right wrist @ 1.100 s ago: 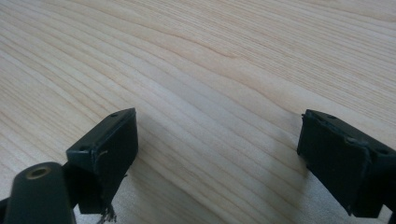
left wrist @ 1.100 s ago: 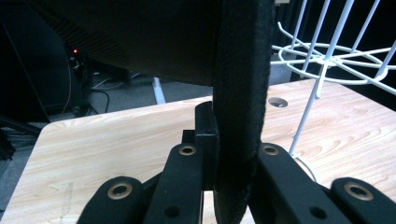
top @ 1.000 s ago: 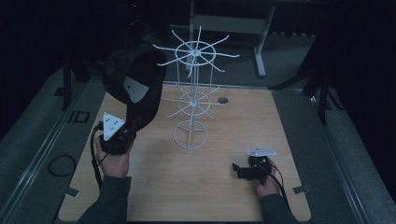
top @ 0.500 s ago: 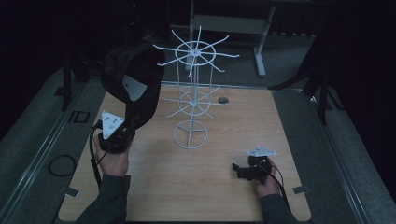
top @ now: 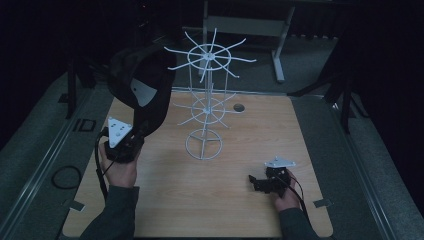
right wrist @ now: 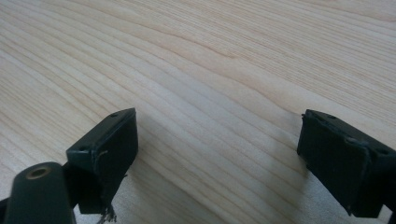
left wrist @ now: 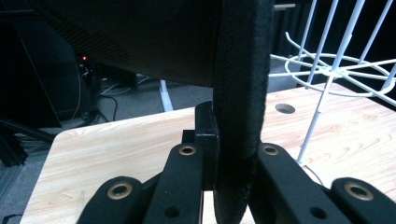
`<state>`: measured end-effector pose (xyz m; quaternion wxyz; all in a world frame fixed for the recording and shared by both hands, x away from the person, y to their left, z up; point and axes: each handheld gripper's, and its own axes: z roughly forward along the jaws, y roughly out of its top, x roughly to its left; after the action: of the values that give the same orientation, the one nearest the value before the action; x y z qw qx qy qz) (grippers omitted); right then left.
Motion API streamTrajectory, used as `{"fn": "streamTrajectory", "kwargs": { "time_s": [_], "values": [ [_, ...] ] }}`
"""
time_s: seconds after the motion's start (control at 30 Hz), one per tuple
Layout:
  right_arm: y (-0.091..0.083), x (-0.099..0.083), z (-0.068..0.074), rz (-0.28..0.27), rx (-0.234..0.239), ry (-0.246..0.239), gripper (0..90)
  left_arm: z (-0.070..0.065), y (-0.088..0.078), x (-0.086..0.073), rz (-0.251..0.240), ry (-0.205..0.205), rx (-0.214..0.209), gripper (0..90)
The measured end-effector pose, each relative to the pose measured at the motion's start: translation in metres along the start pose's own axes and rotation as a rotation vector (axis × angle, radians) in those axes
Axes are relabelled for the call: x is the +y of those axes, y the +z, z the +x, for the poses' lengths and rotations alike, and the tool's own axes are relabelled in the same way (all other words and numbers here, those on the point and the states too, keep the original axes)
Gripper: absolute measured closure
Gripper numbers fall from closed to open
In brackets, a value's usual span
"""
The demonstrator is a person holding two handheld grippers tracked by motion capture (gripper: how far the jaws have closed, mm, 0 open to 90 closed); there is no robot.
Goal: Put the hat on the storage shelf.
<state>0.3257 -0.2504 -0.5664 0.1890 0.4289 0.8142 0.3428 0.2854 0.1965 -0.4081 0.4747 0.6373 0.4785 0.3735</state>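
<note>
Cap (left wrist: 240,93) brim pinched, left gripper (left wrist: 233,154) view | rack (top: 206,100) whole, high view

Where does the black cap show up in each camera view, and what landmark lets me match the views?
High view: the cap hangs upper left, above the left tongs, beside the white wire rack.
Left gripper view: the cap's edge runs down the centre, clamped between the jaws; its body fills the top.
Right gripper view: not in it; just wooden table between open jaws.
Shared landmark: the rack and the table's round hole.
</note>
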Motion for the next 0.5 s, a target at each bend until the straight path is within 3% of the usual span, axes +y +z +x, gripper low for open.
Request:
{"fn": "streamTrajectory", "kwargs": {
  "time_s": [0.5],
  "values": [
    [0.0001,0.0000,0.0001,-0.001,0.000,0.002,12.3,-0.0001,-0.0018,0.0076,-0.021,0.000,0.004,86.6]
  ]
}}
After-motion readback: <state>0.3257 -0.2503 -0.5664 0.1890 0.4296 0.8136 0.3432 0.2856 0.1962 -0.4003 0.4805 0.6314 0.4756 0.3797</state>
